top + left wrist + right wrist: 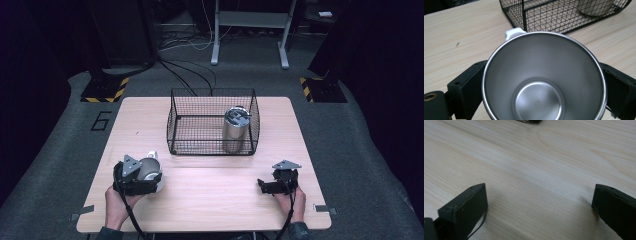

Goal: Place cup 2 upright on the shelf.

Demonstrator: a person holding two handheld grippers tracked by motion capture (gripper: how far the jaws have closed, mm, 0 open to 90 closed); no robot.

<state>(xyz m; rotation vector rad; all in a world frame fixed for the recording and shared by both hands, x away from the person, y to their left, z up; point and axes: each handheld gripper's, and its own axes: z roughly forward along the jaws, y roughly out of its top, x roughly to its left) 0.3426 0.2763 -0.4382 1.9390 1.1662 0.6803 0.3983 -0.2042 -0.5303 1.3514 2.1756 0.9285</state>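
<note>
A steel mug (pixel 149 169) with a white handle sits between the jaws of my left gripper (pixel 148 176) at the table's near left. In the left gripper view the mug (pixel 544 80) has its mouth turned to the camera, and my left gripper (pixel 544 83) presses its sides, shut on it. The white handle (pixel 512 33) points toward the black wire basket (pixel 544 15). My right gripper (pixel 265 185) rests low at the near right. In the right gripper view my right gripper (pixel 539 202) stands open over bare wood, holding nothing.
The wire basket (pixel 212 91) stands at the middle back of the wooden table (pixel 210 195). A lidded steel tumbler (pixel 236 129) is upright in its right part. Cables and desk legs lie on the floor beyond the table.
</note>
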